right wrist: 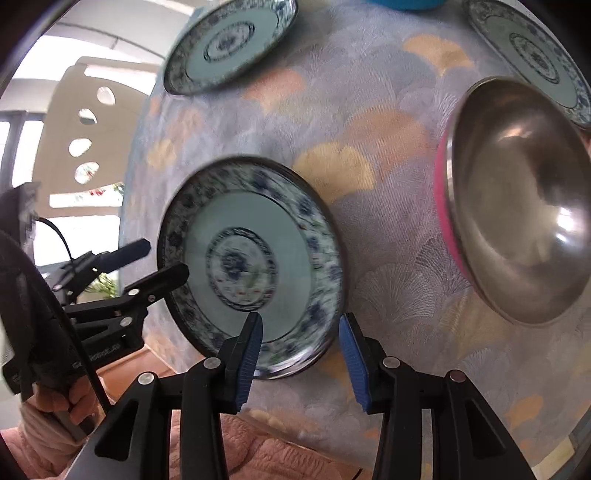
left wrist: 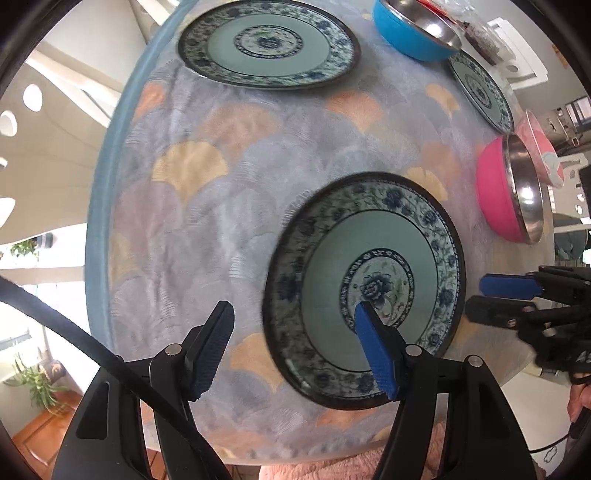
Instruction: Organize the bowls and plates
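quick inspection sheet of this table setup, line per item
surface: round table under a fan-patterned cloth
job's things: near plate, far plate, third plate, blue bowl, pink bowl
clutter: packets at the far edge, blurred
grippers: left hand-held gripper open; right hand-held gripper open around near plate's rim
cables: black cable crossing the left wrist view
surroundings: chair back, potted plant

Table (left wrist: 177, 229); plates (left wrist: 364, 290); bowls (left wrist: 496, 192)
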`<state>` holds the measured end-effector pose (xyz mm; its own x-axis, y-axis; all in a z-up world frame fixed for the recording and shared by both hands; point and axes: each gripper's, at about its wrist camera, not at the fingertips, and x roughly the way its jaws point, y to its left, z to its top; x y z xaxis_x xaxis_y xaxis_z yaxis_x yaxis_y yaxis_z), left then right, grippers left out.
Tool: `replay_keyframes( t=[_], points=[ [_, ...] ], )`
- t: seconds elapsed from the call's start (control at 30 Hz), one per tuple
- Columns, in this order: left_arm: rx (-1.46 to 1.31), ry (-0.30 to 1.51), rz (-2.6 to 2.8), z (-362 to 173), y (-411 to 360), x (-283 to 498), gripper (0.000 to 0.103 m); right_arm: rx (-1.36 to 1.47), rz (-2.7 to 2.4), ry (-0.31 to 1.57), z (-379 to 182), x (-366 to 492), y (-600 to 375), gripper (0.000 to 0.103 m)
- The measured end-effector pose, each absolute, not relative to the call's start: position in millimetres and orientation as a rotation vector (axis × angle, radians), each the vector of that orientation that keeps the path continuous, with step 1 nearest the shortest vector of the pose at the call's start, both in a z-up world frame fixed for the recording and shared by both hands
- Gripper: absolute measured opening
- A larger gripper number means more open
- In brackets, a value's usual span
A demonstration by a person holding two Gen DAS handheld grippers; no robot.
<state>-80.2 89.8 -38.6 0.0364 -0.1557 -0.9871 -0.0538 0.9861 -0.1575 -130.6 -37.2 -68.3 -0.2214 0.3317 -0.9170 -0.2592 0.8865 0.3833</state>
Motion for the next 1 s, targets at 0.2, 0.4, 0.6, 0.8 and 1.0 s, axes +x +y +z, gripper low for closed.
replay_keyframes(
  t=[0.2,0.4,0.6,0.8,1.0],
  points=[
    [-0.206,1.467,-0.052,-2.8,118.7,-53.7,0.065,0.17,0.637,1.624,-22.2,-106.7,-34.2,0.042],
    [-0.204,1.346,-0.012,56.7,157.0,12.6,0.065,0.232,0.737,1.452,44.2,-51.8,-13.3,0.042],
    [-0.119,1.266,0.087,81.8,176.8,92.5,0.067,0.245,0.672,1.386,51.8,7.8,12.0,0.052],
    [-0.121,1.372,0.061,20.1,184.8,138.6,0.067,0.276,0.576,1.477,-1.1,28.7,27.5,0.051],
    [-0.145,1.416,0.039,-21.6,187.8,149.8,0.067,0.264,0.511,1.542,-42.0,36.7,31.8,0.051]
  ],
)
